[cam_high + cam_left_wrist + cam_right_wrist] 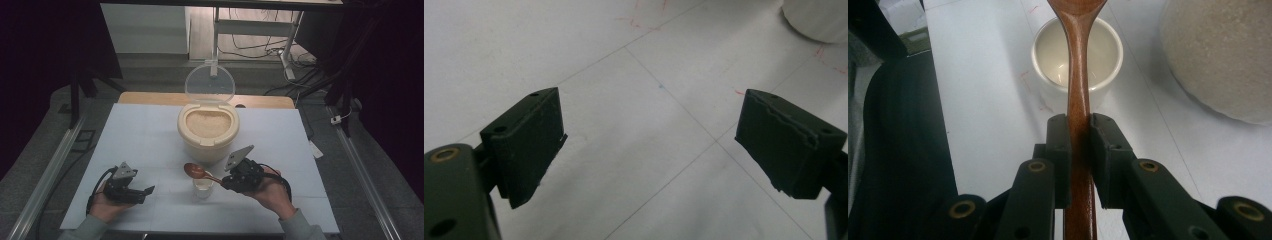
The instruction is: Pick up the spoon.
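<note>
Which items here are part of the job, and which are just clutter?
In the job:
wooden spoon, clamped in the right tool
small cup, under the spoon
rice container, lid open

Not in use:
left tool, open, over bare table
cables on the floor beyond the table

On the table (140, 130) stand one rice bin (207, 134) with one clear lid (209, 84), one small cup (203, 186) and one wooden spoon (196, 171). Two grippers are present, left (145, 192) and right (223, 181). One small dark spot beyond the bin may be another item, too blurred to tell.
</note>
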